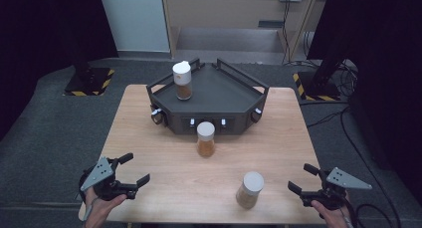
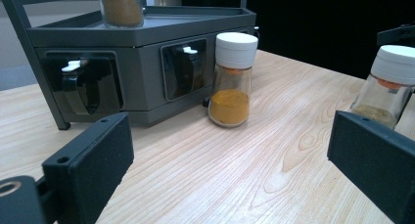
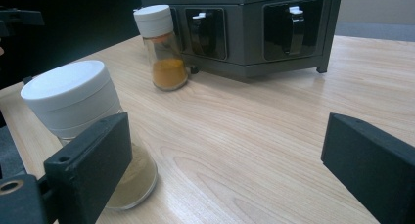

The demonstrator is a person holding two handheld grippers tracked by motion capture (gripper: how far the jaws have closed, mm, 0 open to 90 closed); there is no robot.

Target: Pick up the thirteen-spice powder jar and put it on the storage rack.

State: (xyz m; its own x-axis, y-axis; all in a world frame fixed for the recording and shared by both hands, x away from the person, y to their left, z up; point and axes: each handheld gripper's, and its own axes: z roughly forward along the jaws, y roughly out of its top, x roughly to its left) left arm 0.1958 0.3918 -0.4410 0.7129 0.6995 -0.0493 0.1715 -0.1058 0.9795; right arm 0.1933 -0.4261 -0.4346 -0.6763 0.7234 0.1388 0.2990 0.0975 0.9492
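Taking the dark rack (image 1: 209,96) at the far middle of the bench (image 1: 164,138) as our landmark and going left to right, we first see the left gripper (image 1: 130,168) at the near left corner, well apart from the rack, held in a hand (image 1: 99,208); its jaws stand wide open with nothing between them. In the left gripper view we look across bare wood between those jaws toward the rack's front. On the rack's left part stands a jar (image 1: 182,80) with a white cap and brown powder. Just in front of the rack's front face, on the bench, stands a second jar (image 1: 205,139) with a white cap and orange powder, upright and close to the rack. Nearer to us and to the right of that one stands a third jar (image 1: 249,189), white-capped with pale powder, well apart from the rack. At the near right corner we see the right gripper (image 1: 302,179), jaws open and empty, the third jar just to its left.
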